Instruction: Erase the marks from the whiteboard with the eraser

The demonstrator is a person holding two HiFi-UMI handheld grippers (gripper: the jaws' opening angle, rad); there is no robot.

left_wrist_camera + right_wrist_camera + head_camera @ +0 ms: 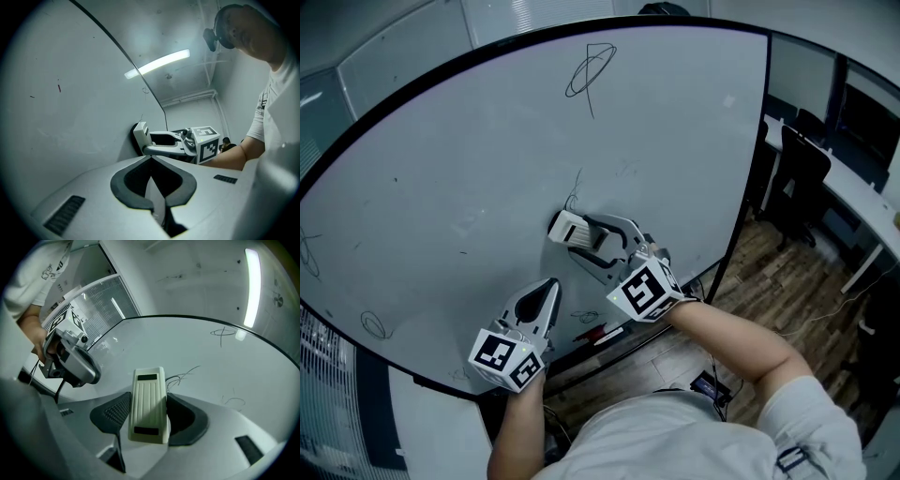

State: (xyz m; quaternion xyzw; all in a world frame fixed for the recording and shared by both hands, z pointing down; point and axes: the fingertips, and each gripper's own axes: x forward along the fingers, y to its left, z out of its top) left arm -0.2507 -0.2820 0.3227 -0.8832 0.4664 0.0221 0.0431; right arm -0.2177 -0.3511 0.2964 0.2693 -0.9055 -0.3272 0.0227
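Observation:
The large whiteboard carries thin pen marks: a looped scribble near the top, a squiggle just above the eraser, and faint loops at the left edge. My right gripper is shut on the cream eraser and holds it against the board. In the right gripper view the eraser sits upright between the jaws, with the squiggle just beyond it. Below and to the left, my left gripper points at the board, shut and empty. The left gripper view shows its jaws meeting, with the eraser ahead.
A tray along the board's lower edge holds a red marker. Right of the board stand a black office chair and a white desk on wood flooring. A dark device with a cable lies on the floor by the person's arm.

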